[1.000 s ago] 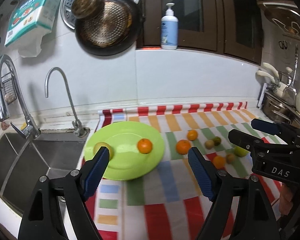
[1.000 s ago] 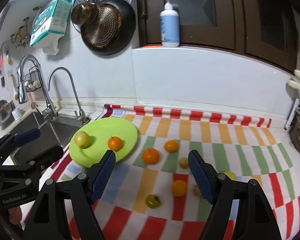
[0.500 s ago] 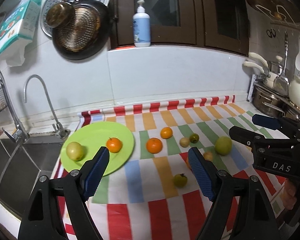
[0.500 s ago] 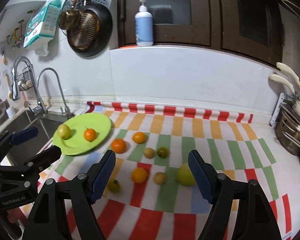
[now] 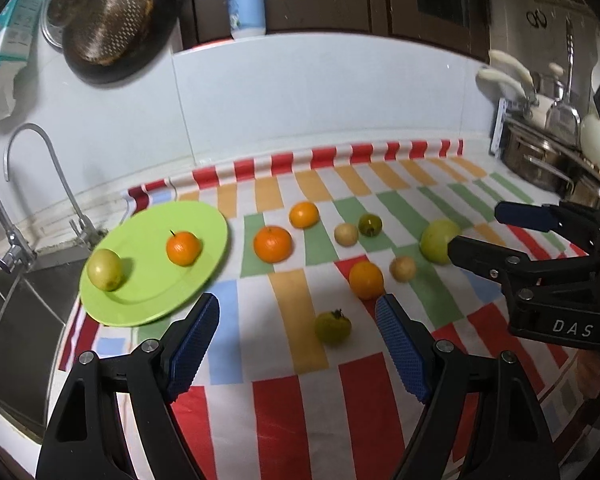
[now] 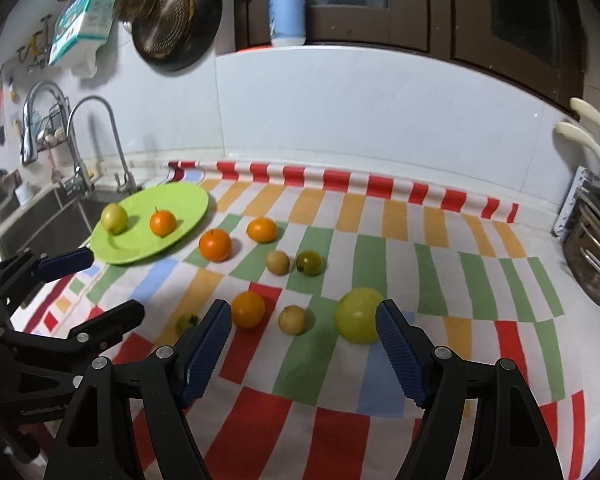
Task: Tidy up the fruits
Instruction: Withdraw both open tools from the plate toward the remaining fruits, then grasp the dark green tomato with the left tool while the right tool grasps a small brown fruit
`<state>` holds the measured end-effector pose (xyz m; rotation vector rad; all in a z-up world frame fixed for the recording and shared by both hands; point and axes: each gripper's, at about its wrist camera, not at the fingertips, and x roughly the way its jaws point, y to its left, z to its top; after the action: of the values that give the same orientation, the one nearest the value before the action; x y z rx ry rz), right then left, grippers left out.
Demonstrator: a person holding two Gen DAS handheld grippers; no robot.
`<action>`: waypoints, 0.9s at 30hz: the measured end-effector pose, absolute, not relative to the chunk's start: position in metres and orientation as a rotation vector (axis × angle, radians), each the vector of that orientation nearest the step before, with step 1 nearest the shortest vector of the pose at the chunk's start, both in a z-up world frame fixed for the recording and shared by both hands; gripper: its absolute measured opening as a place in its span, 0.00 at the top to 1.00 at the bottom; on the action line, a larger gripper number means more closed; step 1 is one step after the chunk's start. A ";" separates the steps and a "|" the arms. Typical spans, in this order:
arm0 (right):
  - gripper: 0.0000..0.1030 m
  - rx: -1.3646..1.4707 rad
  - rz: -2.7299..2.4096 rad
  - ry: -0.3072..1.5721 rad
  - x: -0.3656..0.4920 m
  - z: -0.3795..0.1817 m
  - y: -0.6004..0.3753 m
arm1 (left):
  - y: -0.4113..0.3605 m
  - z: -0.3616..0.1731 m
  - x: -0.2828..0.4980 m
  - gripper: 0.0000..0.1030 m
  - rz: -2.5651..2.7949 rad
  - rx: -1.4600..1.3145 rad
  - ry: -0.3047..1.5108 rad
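The bench [image 6: 520, 360] carries a striped cloth [image 6: 380, 240] in red, orange, green and blue that runs from the sink [image 5: 16, 320] at its left end toward the metal pots [image 5: 540, 160] at its right end. A lime-green plate [image 5: 148, 292] lies at the cloth's left edge, just beside the sink, and holds a yellow-green fruit [image 5: 105, 269] and a small orange [image 5: 183, 247].

The left tool [image 5: 298, 340] hangs released over the front edge of the bench, its blue pads [image 5: 400, 354] wide apart and holding nothing. The right tool [image 6: 303, 346] is likewise released and empty, near the front edge toward the right.

A large yellow-green apple [image 6: 359, 314] sits on the cloth just beside the right tool's right pad. Two oranges [image 6: 215, 244] lie just right of the plate, a third orange [image 6: 248, 309] nearer the front edge. Two small tan fruits [image 6: 278, 262] and two small dark-green fruits [image 6: 309, 263] are scattered across the middle of the cloth, apart from one another.
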<state>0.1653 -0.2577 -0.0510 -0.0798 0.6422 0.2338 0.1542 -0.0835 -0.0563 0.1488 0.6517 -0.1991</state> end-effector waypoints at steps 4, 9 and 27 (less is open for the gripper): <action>0.32 -0.094 0.258 0.670 0.172 -0.065 -0.253 | -0.087 -0.068 0.158 0.28 -0.216 0.165 0.682; 0.39 -0.090 0.289 0.718 0.182 -0.080 -0.248 | -0.092 -0.082 0.168 0.34 -0.236 0.173 0.723; 0.58 -0.113 0.313 0.815 0.220 -0.115 -0.242 | -0.104 -0.115 0.195 0.57 -0.303 0.173 0.831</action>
<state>0.2195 -0.2421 -0.1150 -0.1126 0.8146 0.3130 0.1948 -0.1036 -0.1146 0.1730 0.8307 -0.3032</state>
